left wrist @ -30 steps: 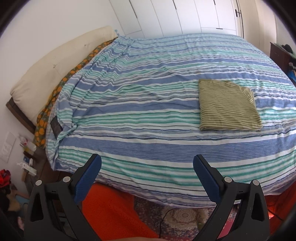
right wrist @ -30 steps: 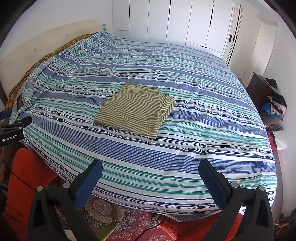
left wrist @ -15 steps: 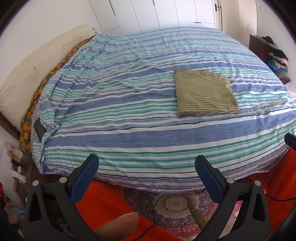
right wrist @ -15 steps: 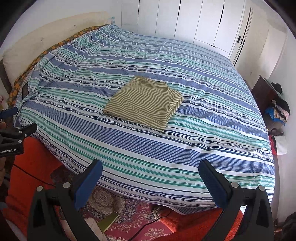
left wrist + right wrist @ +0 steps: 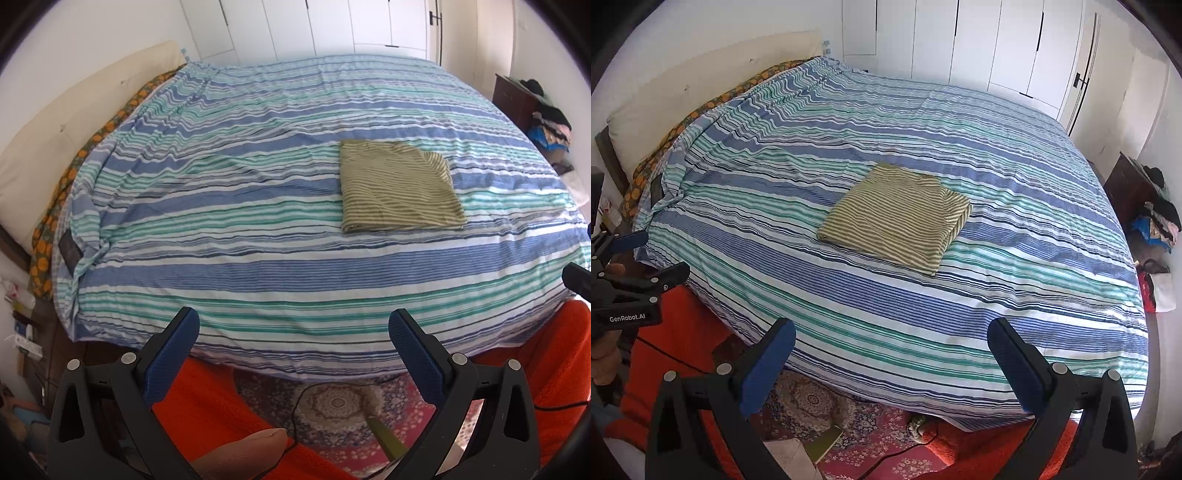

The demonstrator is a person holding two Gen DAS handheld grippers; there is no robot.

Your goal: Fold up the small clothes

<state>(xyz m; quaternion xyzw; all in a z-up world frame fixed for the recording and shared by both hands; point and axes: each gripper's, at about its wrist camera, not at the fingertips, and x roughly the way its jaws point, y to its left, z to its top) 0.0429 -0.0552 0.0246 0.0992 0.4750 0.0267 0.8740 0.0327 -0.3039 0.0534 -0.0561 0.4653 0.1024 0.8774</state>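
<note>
A small olive and cream striped garment [image 5: 397, 188] [image 5: 897, 218] lies folded into a flat rectangle near the middle of the bed [image 5: 240, 229] [image 5: 1015, 266], which has a blue, green and white striped cover. My left gripper [image 5: 293, 332] hangs open in front of the bed's near edge, well short of the garment, nothing between its blue pads. My right gripper [image 5: 892, 339] is open too, held off the near edge, empty. The left gripper also shows at the left border of the right wrist view [image 5: 650, 254].
A red blanket [image 5: 207, 410] and a patterned rug [image 5: 820, 402] with a black cable lie below the bed's edge. A cream headboard [image 5: 62, 136] stands at left, white wardrobe doors [image 5: 960, 44] behind, and a dark dresser [image 5: 1134, 192] with piled clothes at right.
Both grippers have drawn back and risen from the bed, so the folded garment looks smaller and farther. A fingertip has come into the bottom of the left wrist view.
</note>
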